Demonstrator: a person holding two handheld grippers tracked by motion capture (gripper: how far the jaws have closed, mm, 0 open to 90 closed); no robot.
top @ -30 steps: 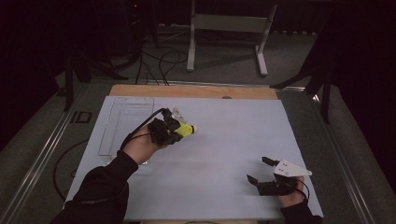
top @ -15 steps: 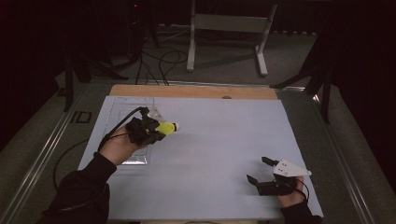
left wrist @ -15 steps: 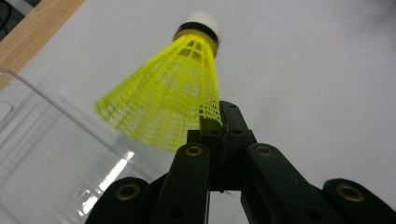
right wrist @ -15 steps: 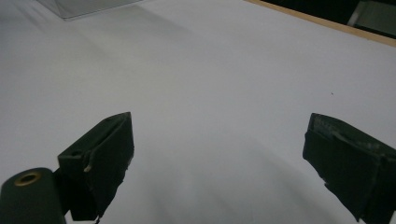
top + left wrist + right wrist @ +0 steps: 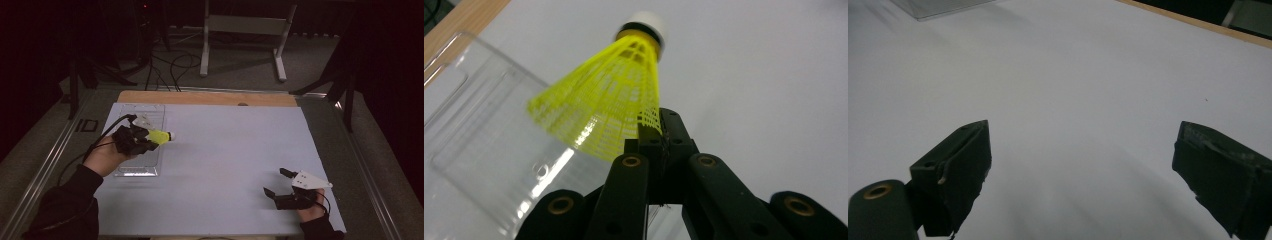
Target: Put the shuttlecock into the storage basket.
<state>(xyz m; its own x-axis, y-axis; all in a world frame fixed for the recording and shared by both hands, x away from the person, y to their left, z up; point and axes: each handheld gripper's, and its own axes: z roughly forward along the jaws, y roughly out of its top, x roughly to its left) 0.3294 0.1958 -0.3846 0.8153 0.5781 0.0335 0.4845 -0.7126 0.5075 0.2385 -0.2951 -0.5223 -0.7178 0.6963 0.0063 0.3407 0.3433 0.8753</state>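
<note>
A yellow shuttlecock [image 5: 160, 136] with a white cork tip is pinched by its skirt edge in my left gripper [image 5: 145, 141], which is shut on it. In the left gripper view the shuttlecock [image 5: 609, 102] points away from me, its cork up and to the right, hanging over the clear plastic tray [image 5: 479, 135]. The left gripper [image 5: 660, 131] hovers above the tray [image 5: 145, 112] at the table's left side. My right gripper [image 5: 276, 183] rests near the front right corner, open with nothing between its fingers [image 5: 955, 167].
A light grey mat [image 5: 225, 150] covers the table, with a wooden strip [image 5: 210, 98] along the far edge. A metal stand [image 5: 245, 30] and cables lie on the floor beyond. Dark rails run along both sides of the table.
My left gripper has carried the shuttlecock leftward, from over the bare mat to above the clear tray. The right gripper has stayed where it was.
</note>
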